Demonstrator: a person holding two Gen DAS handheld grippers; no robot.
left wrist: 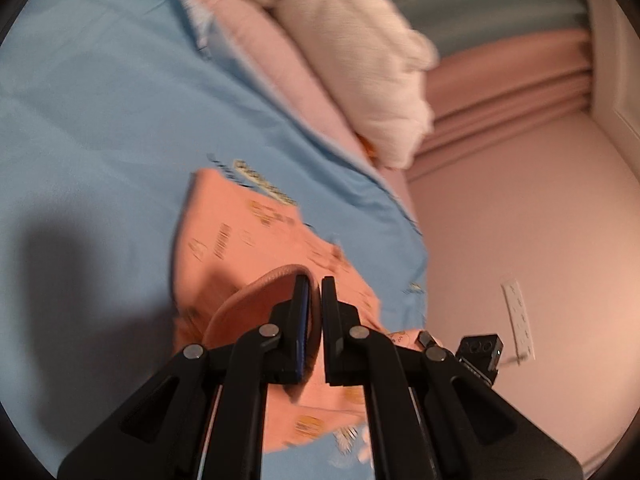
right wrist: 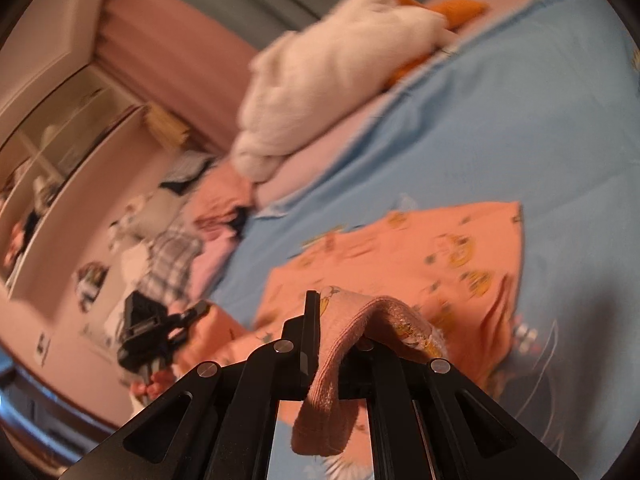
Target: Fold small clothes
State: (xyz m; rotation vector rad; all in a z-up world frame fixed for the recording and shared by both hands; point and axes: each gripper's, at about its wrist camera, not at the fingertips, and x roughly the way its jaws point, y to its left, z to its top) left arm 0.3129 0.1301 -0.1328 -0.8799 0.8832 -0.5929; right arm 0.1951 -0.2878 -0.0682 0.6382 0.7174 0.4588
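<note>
Broadly, scene: a wide light-blue cotton bedsheet (left wrist: pixel 100 128) covered the bed, with a pale pink quilt (left wrist: pixel 276 64) and a fluffy white plush toy (left wrist: pixel 360 52) along its far edge.
Garment: the small salmon-orange printed cotton garment (right wrist: pixel 432 256) lay mostly spread on the sheet, near the bed's edge, its near hem lifted off the surface by both tools.
Handling: it looked light, thin and limp, likely to sag and drape wherever unsupported; not fragile, not slippery. The ribbed hem seemed thicker and the surest place to pinch, one grip toward each end, so the lifted edge stays taut.
Left gripper (left wrist: pixel 314 312): its fingers were drawn together on a curled loop of the hem, which passed between the pads.
Right gripper (right wrist: pixel 340 320): its fingers were clamped on the ribbed pink-orange cuff (right wrist: pixel 332 380), which draped over one finger and hung below, hiding it.
Left view alone: a white wall socket (left wrist: pixel 520 316) on the pink wall, and part of the other tool's black body at the garment's corner.
Right view alone: a jumbled pile of other clothes (right wrist: pixel 180 256) at the bedside, a mirrored wardrobe, and the garment's flat spread with its yellow cartoon prints.
Blur: both views were smeared, so print details stayed unclear.
</note>
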